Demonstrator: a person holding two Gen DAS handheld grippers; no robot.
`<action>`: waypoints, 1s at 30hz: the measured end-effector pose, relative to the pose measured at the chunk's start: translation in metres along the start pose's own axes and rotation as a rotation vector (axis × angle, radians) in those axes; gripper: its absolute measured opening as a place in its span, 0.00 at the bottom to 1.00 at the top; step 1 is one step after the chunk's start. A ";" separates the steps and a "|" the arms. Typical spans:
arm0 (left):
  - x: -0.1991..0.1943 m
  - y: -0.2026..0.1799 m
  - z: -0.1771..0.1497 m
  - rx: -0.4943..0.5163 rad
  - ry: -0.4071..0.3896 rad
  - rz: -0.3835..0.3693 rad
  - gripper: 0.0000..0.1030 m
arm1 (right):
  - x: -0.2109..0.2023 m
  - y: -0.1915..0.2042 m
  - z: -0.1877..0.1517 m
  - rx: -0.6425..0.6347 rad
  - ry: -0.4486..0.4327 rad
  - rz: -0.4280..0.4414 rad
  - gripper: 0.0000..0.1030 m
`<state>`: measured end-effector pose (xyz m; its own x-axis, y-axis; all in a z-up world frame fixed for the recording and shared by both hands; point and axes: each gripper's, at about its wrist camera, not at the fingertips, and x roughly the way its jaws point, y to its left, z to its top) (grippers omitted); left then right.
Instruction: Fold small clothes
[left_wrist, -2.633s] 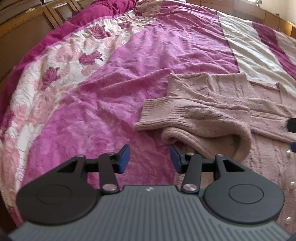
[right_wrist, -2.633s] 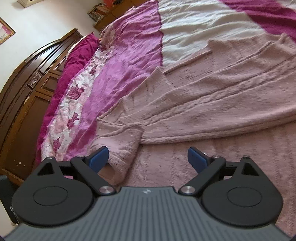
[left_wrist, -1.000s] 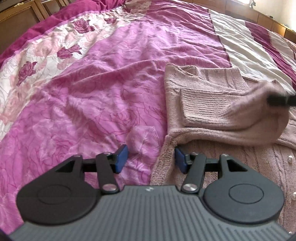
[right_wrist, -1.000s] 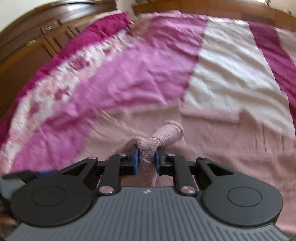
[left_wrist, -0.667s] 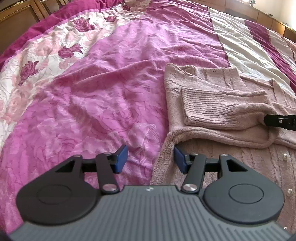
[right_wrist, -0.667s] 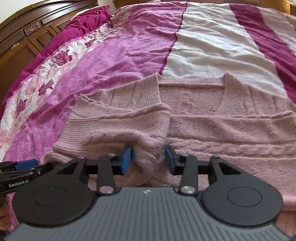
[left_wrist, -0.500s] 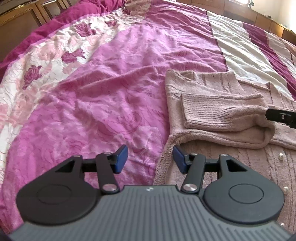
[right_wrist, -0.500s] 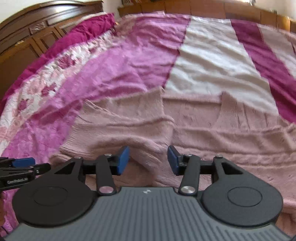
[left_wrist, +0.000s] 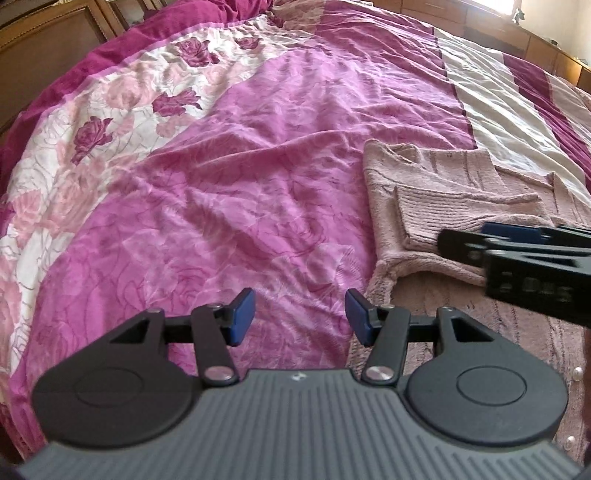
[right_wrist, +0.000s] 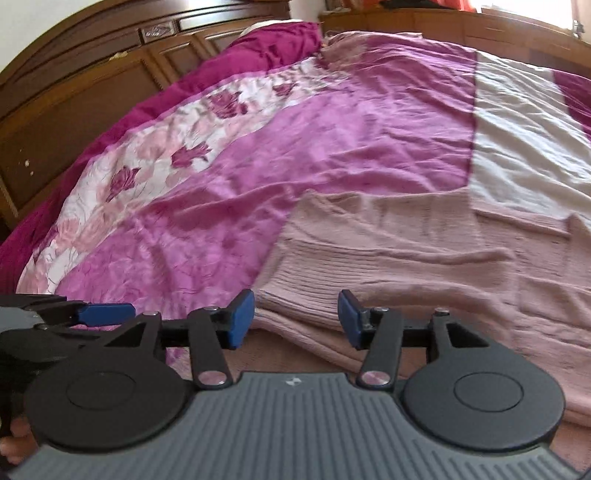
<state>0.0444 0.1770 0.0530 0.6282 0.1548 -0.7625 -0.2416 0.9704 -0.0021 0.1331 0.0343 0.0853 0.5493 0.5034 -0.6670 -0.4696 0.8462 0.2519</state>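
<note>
A pale pink knitted cardigan (left_wrist: 384, 192) lies flat on the bed, at the right in the left wrist view. Its sleeve (right_wrist: 369, 273) is folded across the body, ribbed cuff (left_wrist: 443, 210) toward the left edge. My right gripper (right_wrist: 295, 317) is open just short of the sleeve's fold, with nothing between its blue pads. It also reaches in from the right over the sleeve as the right gripper (left_wrist: 476, 240). My left gripper (left_wrist: 299, 321) is open and empty above the bedspread, beside the cardigan's left edge. In the right wrist view the left gripper (right_wrist: 85, 312) shows at the lower left.
The bedspread (left_wrist: 258, 166) is magenta with a floral band (left_wrist: 122, 110) at the left and a white stripe (right_wrist: 524, 140) at the right. Dark wooden panelling (right_wrist: 74, 92) runs behind the bed. Pearl buttons (left_wrist: 576, 373) line the cardigan's front. A hand (right_wrist: 14, 432) holds the left tool.
My right gripper, shut on the sleeve a second ago, has let it go, opened and drawn back toward the cardigan's left side. The sleeve now lies flat across the body.
</note>
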 end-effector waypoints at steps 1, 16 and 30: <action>0.000 0.001 -0.001 -0.001 0.000 0.000 0.55 | 0.006 0.004 0.000 -0.008 0.005 0.000 0.56; 0.001 -0.004 -0.001 0.001 -0.006 -0.019 0.55 | 0.028 -0.006 -0.004 0.006 0.002 -0.040 0.05; -0.004 -0.031 0.010 0.044 -0.039 -0.063 0.55 | -0.075 -0.078 0.014 0.217 -0.218 -0.058 0.04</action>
<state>0.0568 0.1486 0.0630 0.6698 0.0991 -0.7359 -0.1685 0.9855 -0.0207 0.1380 -0.0666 0.1251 0.7173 0.4588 -0.5243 -0.2873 0.8804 0.3773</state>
